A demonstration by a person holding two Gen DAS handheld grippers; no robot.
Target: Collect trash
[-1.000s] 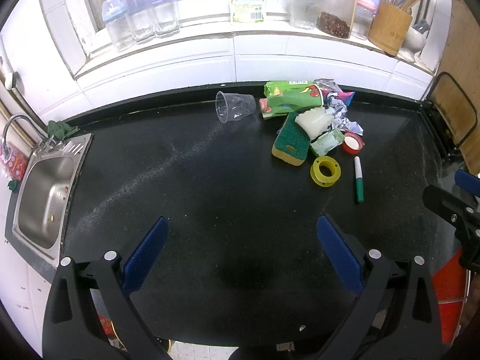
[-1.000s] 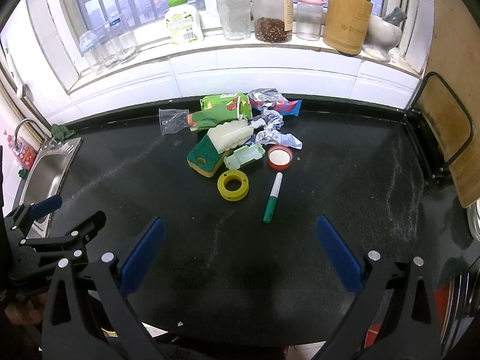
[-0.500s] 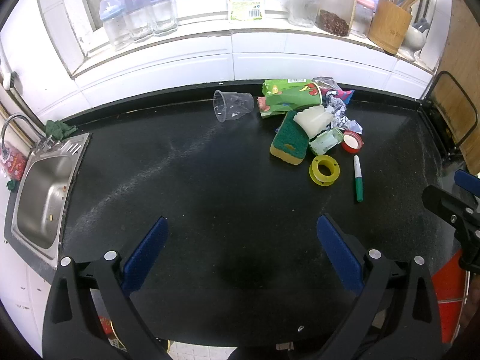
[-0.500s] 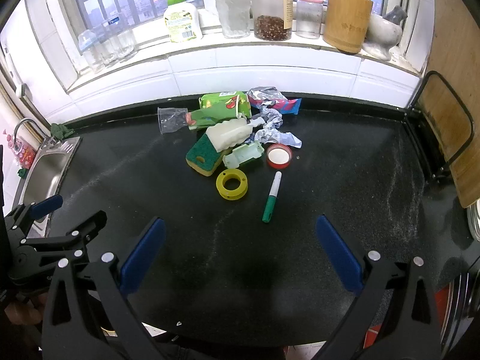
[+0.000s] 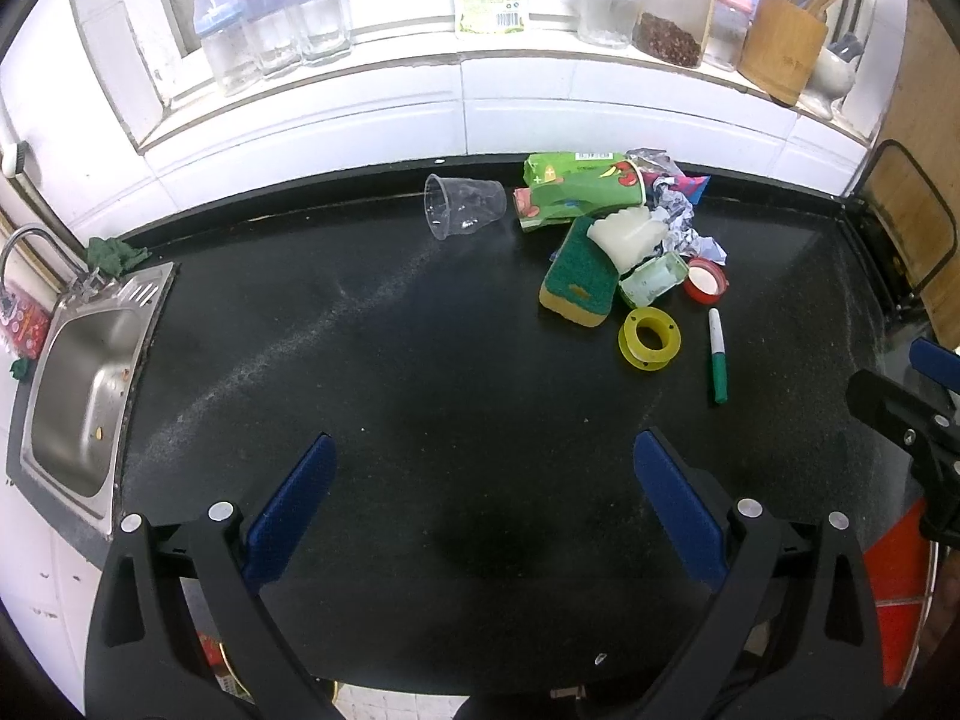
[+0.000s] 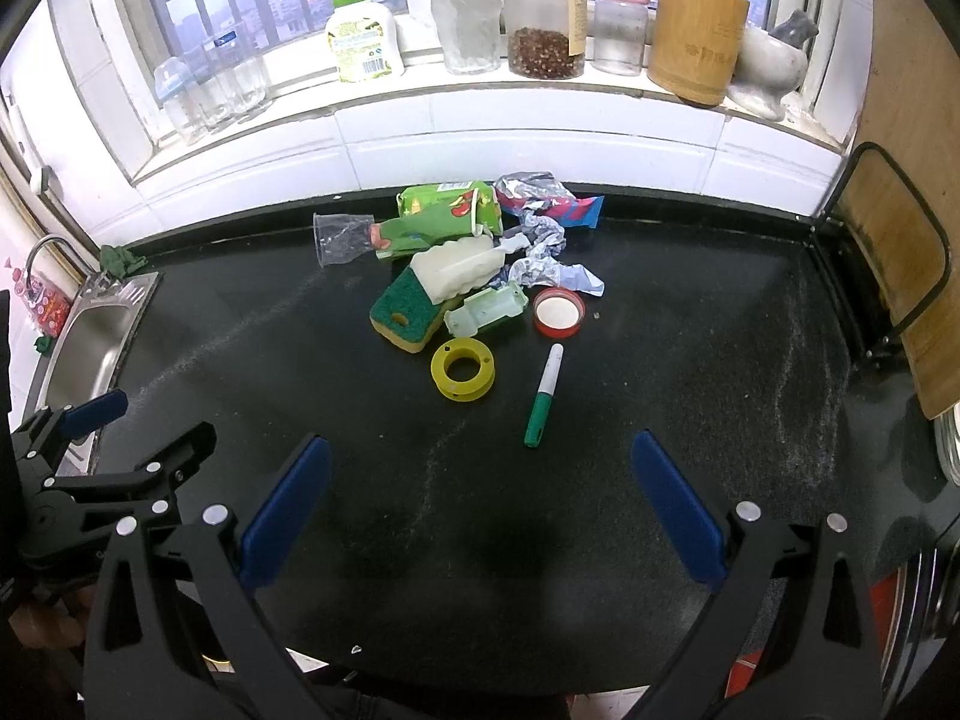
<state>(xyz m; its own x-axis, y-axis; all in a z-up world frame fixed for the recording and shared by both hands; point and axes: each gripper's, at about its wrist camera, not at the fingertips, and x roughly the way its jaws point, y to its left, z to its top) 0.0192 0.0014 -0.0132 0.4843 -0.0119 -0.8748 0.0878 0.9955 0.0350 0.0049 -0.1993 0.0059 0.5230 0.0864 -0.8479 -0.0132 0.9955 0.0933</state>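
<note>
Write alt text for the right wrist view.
The open right gripper hangs empty above a black countertop, facing a litter pile: green marker, yellow tape spool, red lid, sponge, green carton, clear plastic cup, crumpled foil. Jars line the windowsill behind.

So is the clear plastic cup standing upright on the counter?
No, the clear plastic cup lies on its side on the counter, left of the green carton.
</note>
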